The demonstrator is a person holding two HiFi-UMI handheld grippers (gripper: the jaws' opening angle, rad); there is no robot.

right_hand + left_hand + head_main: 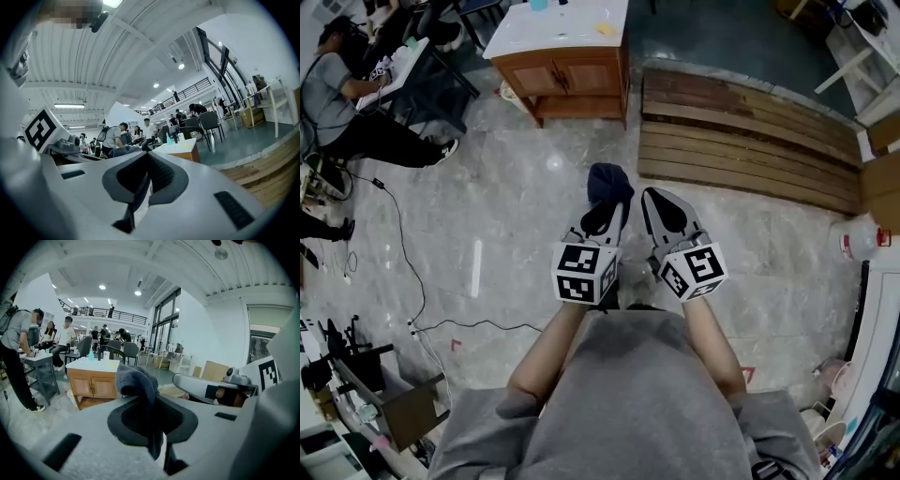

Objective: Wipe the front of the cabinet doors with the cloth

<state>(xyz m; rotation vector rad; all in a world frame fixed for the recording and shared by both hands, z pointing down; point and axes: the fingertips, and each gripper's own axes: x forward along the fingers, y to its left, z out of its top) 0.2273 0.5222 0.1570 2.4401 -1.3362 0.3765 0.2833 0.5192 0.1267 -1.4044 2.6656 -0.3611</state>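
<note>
Head view puts the left claw [602, 220] at centre frame, clamped on the dark cloth [608, 180], the right claw [667, 217] just beside it and the cabinet doors [567, 79] well apart at upper middle, so I judge this the approach step: next the cloth must be carried up to the door fronts. Left gripper view adds the cloth pinched between its jaws, doors beyond at left; right gripper view alone shows its jaws pressed together on nothing.
</note>
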